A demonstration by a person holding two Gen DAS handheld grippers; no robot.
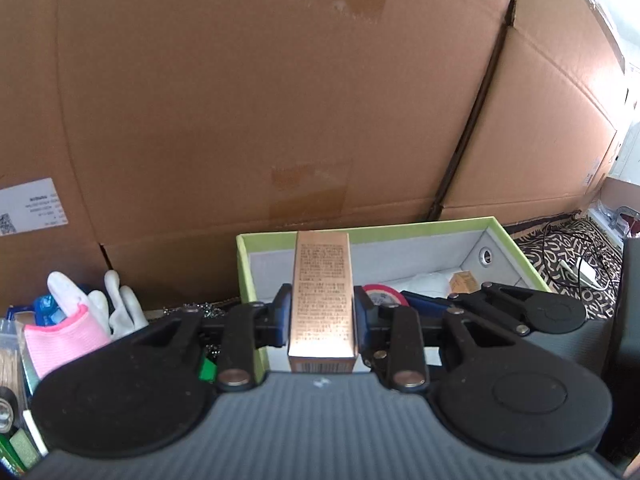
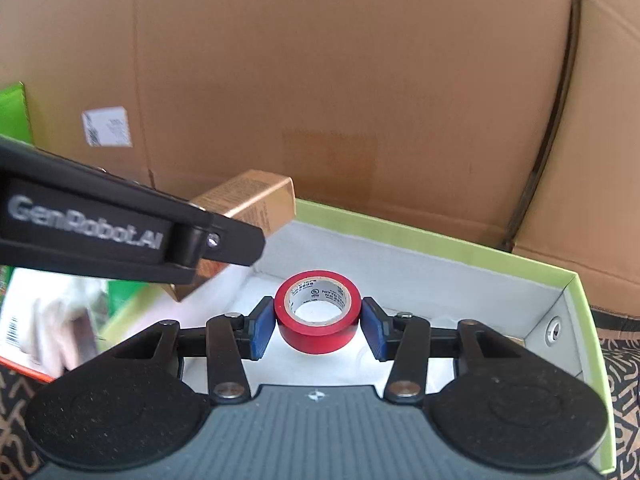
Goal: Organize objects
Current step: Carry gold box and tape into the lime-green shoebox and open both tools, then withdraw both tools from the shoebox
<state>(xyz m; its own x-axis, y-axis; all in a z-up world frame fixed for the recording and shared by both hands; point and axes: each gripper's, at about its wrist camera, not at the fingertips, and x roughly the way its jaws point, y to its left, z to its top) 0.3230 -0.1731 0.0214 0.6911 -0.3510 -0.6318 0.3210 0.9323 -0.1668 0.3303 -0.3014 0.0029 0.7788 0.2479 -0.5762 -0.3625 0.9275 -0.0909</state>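
Large brown cardboard cartons [image 1: 260, 100] walled off the far side, standing close behind a shallow green-rimmed open box with a pale grey lining [image 1: 516, 248]. To the left lay clutter — white work gloves [image 1: 116, 304] and a pink cloth [image 1: 60, 340].

The left gripper [image 1: 322, 316] was clamped on a tall copper-coloured printed carton [image 1: 322, 300], its long axis running straight forward along the fingers, held over the box's near-left corner.

The right gripper [image 2: 318, 322] squeezed a red roll of electrical tape [image 2: 318, 320] lying flat, its hole facing up, above the box's open white floor — the left gripper crossed just to its left.
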